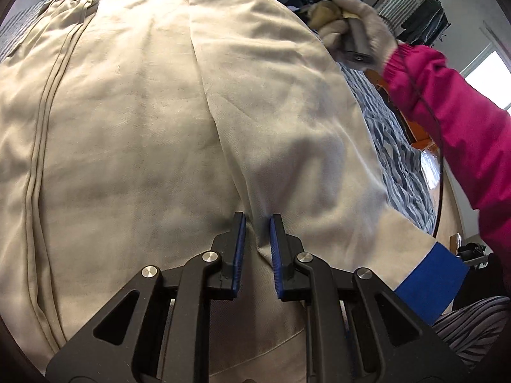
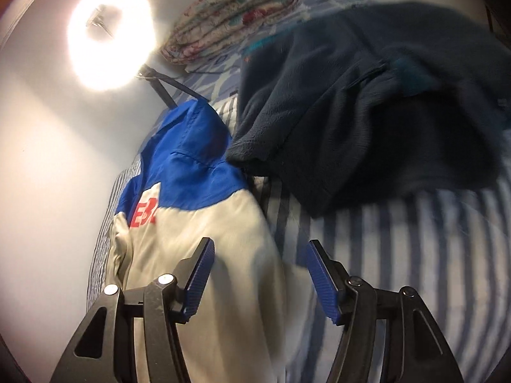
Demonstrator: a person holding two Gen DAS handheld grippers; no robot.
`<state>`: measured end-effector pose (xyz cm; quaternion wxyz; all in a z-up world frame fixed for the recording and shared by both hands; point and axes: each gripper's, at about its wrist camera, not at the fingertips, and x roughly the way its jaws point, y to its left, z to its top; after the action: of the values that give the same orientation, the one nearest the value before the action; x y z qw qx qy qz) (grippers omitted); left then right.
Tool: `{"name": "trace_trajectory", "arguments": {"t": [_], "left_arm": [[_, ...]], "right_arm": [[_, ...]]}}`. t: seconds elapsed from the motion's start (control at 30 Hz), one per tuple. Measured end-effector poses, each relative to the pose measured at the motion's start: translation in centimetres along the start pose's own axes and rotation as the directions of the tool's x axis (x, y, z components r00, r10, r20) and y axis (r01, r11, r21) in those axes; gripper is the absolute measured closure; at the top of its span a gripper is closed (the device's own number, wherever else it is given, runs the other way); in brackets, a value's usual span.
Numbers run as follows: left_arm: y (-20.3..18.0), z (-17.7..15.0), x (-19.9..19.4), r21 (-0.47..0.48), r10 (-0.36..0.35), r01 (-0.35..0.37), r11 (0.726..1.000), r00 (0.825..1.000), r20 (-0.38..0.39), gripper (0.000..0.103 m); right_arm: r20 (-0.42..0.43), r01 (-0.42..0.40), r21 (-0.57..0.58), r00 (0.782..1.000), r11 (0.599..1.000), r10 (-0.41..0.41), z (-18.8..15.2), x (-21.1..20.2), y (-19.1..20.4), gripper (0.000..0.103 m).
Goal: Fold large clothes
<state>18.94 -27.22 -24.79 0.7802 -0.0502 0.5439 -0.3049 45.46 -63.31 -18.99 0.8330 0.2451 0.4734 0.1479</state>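
Note:
A large cream jacket (image 1: 143,127) with a blue yoke, blue cuff (image 1: 428,287) and red letters lies spread on a striped bed. One sleeve (image 1: 287,111) is folded over its back. My left gripper (image 1: 257,223) hangs just above the sleeve's inner edge, jaws narrowly apart with a ridge of cloth between them. My right gripper (image 2: 258,255) is wide open and empty above the jacket's (image 2: 204,255) shoulder edge, near the blue yoke (image 2: 188,172). The gloved hand holding the right gripper (image 1: 351,28) shows at the far right in the left wrist view.
A dark blue fleece garment (image 2: 367,111) lies heaped on the striped bedsheet (image 2: 415,255) beside the jacket. A folded floral quilt (image 2: 236,16) sits at the head of the bed. A ring light (image 2: 108,35) on a stand glares at the wall.

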Motion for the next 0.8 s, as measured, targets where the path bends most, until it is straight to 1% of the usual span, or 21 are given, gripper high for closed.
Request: {"name": "trace_trajectory", "arguments": {"t": [0.03, 0.07, 0.1, 0.2, 0.23, 0.27, 0.3, 0.37, 0.4, 0.43, 0.47, 0.5, 0.53, 0.57, 0.6, 0.63, 0.67, 0.7, 0.73, 0.77, 0.8], "left_arm": [[0.1, 0.1, 0.0, -0.003, -0.005, 0.005, 1.0, 1.0, 0.0, 0.089], [0.1, 0.1, 0.0, -0.003, -0.008, 0.008, 1.0, 1.0, 0.0, 0.089], [0.1, 0.1, 0.0, -0.003, -0.009, 0.009, 1.0, 1.0, 0.003, 0.089], [-0.2, -0.1, -0.1, 0.016, 0.001, -0.001, 1.0, 1.0, 0.015, 0.089], [-0.2, -0.2, -0.1, 0.023, 0.003, -0.003, 1.0, 1.0, 0.019, 0.089], [-0.2, -0.3, -0.1, 0.024, 0.002, -0.002, 1.0, 1.0, 0.02, 0.089], [-0.2, -0.3, -0.1, 0.02, -0.003, 0.002, 1.0, 1.0, 0.019, 0.089], [-0.1, -0.3, -0.1, 0.015, -0.01, 0.01, 1.0, 1.0, 0.016, 0.089], [-0.1, -0.2, -0.1, 0.015, -0.013, 0.012, 1.0, 1.0, 0.016, 0.089], [-0.1, -0.2, -0.1, 0.016, -0.013, 0.013, 1.0, 1.0, 0.017, 0.089], [-0.1, -0.2, -0.1, 0.018, -0.011, 0.011, 1.0, 1.0, 0.019, 0.089], [-0.2, -0.3, -0.1, 0.021, -0.008, 0.008, 1.0, 1.0, 0.02, 0.089], [-0.2, -0.3, -0.1, 0.025, -0.006, 0.005, 1.0, 1.0, 0.021, 0.089], [-0.2, -0.2, -0.1, 0.025, -0.006, 0.006, 1.0, 1.0, 0.021, 0.089], [-0.2, -0.3, -0.1, 0.023, -0.008, 0.007, 1.0, 1.0, 0.022, 0.089], [-0.1, -0.3, -0.1, 0.023, -0.009, 0.008, 1.0, 1.0, 0.023, 0.089], [-0.1, -0.3, -0.1, 0.023, -0.008, 0.008, 1.0, 1.0, 0.023, 0.089], [-0.1, -0.3, -0.1, 0.024, -0.007, 0.007, 1.0, 1.0, 0.024, 0.089], [-0.1, -0.3, -0.1, 0.026, -0.004, 0.004, 1.0, 1.0, 0.025, 0.089], [-0.2, -0.3, -0.1, 0.027, -0.003, 0.002, 1.0, 1.0, 0.025, 0.089], [-0.2, -0.3, -0.1, 0.027, -0.002, 0.001, 1.0, 1.0, 0.025, 0.089]], "right_arm": [[-0.009, -0.018, -0.007, 1.0, 1.0, 0.018, 0.1, 0.5, 0.4, 0.056], [-0.016, -0.033, -0.017, 0.999, 0.999, 0.033, 0.2, 0.8, 0.8, 0.063], [-0.024, -0.033, -0.041, 0.999, 0.999, 0.032, 0.4, 1.0, 1.4, 0.065], [-0.032, 0.041, -0.099, 0.999, 0.994, -0.044, 1.1, 1.7, 2.6, 0.062], [-0.032, 0.062, -0.109, 0.997, 0.992, -0.066, 1.4, 2.0, 2.7, 0.052], [-0.027, 0.076, -0.12, 0.996, 0.99, -0.08, 1.8, 2.3, 2.9, 0.046], [-0.024, 0.089, -0.134, 0.995, 0.987, -0.093, 1.9, 2.5, 3.1, 0.045], [-0.013, 0.137, -0.204, 0.99, 0.969, -0.143, 2.0, 3.1, 4.4, 0.045], [-0.008, 0.151, -0.239, 0.988, 0.959, -0.157, 1.9, 3.3, 5.0, 0.048], [-0.013, 0.173, -0.278, 0.983, 0.945, -0.183, 1.7, 3.9, 5.7, 0.068], [-0.031, 0.19, -0.302, 0.977, 0.934, -0.209, 1.6, 4.5, 6.2, 0.082], [-0.04, 0.231, -0.332, 0.965, 0.914, -0.258, 1.4, 5.1, 6.7, 0.096], [-0.02, 0.264, -0.356, 0.957, 0.896, -0.29, 1.2, 5.1, 7.1, 0.1], [0.008, 0.271, -0.373, 0.957, 0.887, -0.289, 0.9, 4.5, 7.7, 0.101], [0.061, 0.268, -0.383, 0.962, 0.884, -0.265, 0.8, 3.3, 8.3, 0.102], [0.112, 0.249, -0.362, 0.968, 0.898, -0.223, 1.0, 1.8, 8.4, 0.103], [0.162, 0.233, -0.316, 0.968, 0.92, -0.19, 1.3, 0.4, 7.7, 0.103], [0.19, 0.237, -0.272, 0.963, 0.932, -0.189, 1.7, -0.2, 7.0, 0.103], [0.189, 0.249, -0.214, 0.959, 0.945, -0.21, 2.2, -0.3, 5.8, 0.103], [0.149, 0.246, -0.185, 0.964, 0.951, -0.22, 2.5, 0.4, 4.8, 0.103], [0.134, 0.265, -0.181, 0.961, 0.947, -0.243, 2.6, 0.9, 4.5, 0.103]]}}
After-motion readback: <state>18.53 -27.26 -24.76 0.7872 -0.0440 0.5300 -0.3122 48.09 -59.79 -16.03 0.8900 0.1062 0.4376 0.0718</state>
